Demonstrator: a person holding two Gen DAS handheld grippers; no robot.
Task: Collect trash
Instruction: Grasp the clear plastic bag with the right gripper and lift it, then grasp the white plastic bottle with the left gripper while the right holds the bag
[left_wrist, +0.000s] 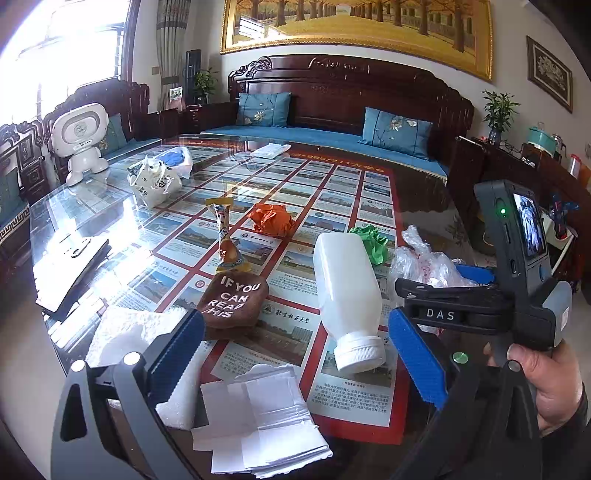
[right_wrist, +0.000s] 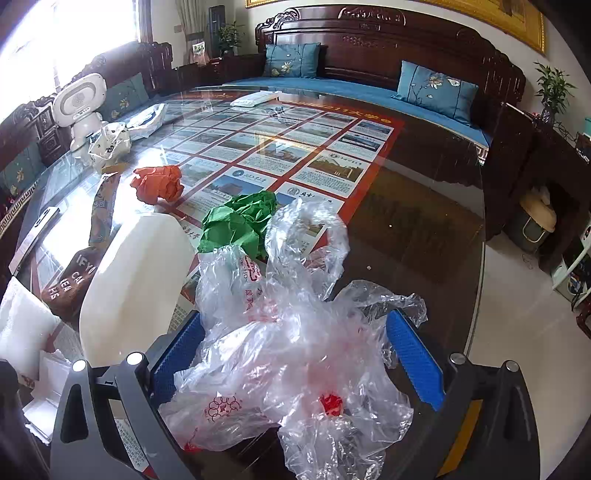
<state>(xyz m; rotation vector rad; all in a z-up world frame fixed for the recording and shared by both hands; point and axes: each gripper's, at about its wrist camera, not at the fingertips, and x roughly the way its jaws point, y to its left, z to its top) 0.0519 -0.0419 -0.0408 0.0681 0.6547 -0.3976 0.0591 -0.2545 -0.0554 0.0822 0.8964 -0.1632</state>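
Note:
A clear plastic bag (right_wrist: 295, 332) with red print lies on the glass table (right_wrist: 424, 221), between the open blue fingers of my right gripper (right_wrist: 295, 354). Beyond it sit a green paper ball (right_wrist: 236, 221), an orange paper ball (right_wrist: 159, 182) and a white plastic bottle (right_wrist: 133, 280) on its side. My left gripper (left_wrist: 299, 358) is open over torn white paper (left_wrist: 258, 417), with the bottle (left_wrist: 347, 291) ahead. A brown cloth (left_wrist: 232, 302), a snack wrapper (left_wrist: 225, 236), the orange ball (left_wrist: 273, 219), the green ball (left_wrist: 373, 240) and white foam (left_wrist: 136, 332) lie around. The right gripper (left_wrist: 461, 314) shows at right.
A white toy robot (left_wrist: 83, 140) and a crumpled white printed bag (left_wrist: 155, 181) stand at the table's far left. A tablet (left_wrist: 70, 266) lies at the left edge. A blue-cushioned wooden sofa (left_wrist: 332, 110) runs behind the table. The floor (right_wrist: 517, 314) lies right.

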